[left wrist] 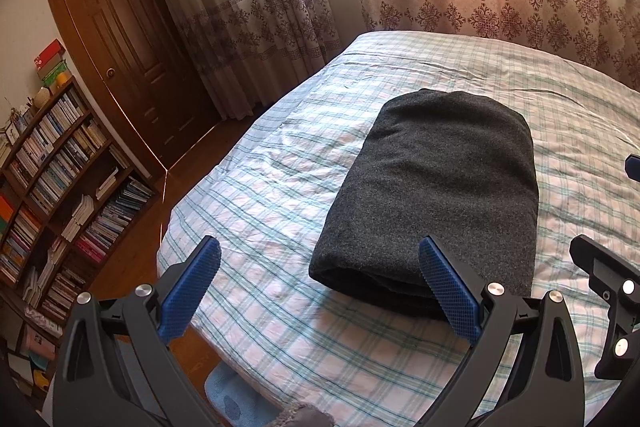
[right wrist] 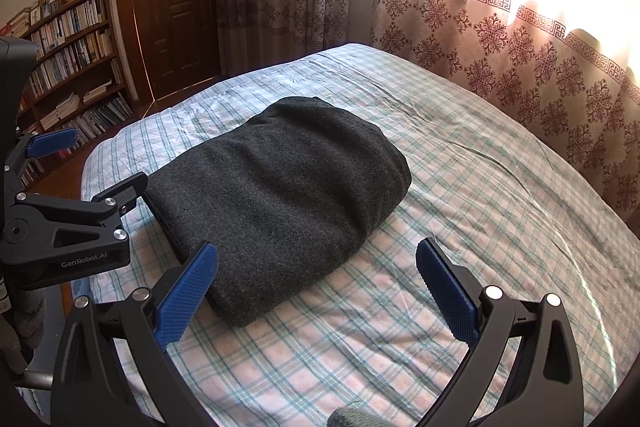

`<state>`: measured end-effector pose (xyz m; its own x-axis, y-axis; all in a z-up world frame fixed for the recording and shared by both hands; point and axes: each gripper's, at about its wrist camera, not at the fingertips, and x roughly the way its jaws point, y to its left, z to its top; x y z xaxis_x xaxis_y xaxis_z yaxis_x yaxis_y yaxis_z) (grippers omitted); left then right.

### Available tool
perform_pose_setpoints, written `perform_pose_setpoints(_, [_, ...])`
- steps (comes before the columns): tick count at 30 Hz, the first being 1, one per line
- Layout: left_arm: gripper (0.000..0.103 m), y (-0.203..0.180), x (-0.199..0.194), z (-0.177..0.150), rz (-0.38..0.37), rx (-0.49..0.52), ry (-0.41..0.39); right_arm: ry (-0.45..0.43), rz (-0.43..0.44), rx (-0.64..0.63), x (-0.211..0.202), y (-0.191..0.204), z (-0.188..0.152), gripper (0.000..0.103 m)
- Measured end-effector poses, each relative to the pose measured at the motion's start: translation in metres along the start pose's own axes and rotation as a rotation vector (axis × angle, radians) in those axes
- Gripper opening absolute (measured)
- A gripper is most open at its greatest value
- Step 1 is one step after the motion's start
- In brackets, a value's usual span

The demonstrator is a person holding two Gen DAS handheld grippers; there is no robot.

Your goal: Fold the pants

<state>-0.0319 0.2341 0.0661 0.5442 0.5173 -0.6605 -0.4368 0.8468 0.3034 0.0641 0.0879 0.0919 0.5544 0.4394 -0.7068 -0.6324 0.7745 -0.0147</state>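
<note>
— Biggest first?
— Bed (left wrist: 360,347), under a blue, green and pink checked sheet, filling most of both views. Patterned curtains (right wrist: 520,67) hanging along its far edge, bright with daylight.

— Then?
— Dark wooden door (left wrist: 132,39) past the far-left corner of the bed, shut. Bookshelf (left wrist: 60,179) against the wall off the left edge, packed with books, boxes stacked on top.

— And the task's thing?
— Pants (left wrist: 432,195), dark grey, folded into a thick rectangular bundle. Lying flat on the sheet, toward the near-left part of the bed, well clear of the far edge. Layered fold edges facing the near side, rounded fold at the far end.

— Left claw?
— Left claw (left wrist: 316,289) spread wide, gripping nothing. Hovering over the near-left edge of the bed; blue ribbed fingers (left wrist: 190,291) on either side, the right-hand one overlapping the near end of the bundle in its own view. In the right wrist view, seen from the side just beside the bundle's left edge; contact not possible to tell.

— Right claw?
— Right claw (right wrist: 316,291) likewise spread wide and empty. Poised above the sheet at the near edge, left finger in front of the bundle's near corner, right finger over bare sheet.

— Smallest?
— Scrap of grey fuzzy sleeve (right wrist: 354,417) at the very bottom of the right view.
</note>
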Motion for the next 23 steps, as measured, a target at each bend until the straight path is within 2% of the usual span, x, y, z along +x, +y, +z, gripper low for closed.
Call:
perform_pose_setpoints(11, [0.101,0.004,-0.011,0.007,-0.005,0.01,-0.045,-0.036,-0.002,0.014,-0.011,-0.005,0.014,0.098])
perform_pose_setpoints(18, [0.101,0.002,-0.011,0.008,0.028,0.019,-0.052,-0.02,0.006,0.007,-0.006,-0.002,0.012,0.098])
perform_pose_setpoints(23, [0.101,0.001,-0.012,0.009,0.017,0.02,-0.055,-0.016,0.004,0.014,-0.005,-0.004,0.01,0.098])
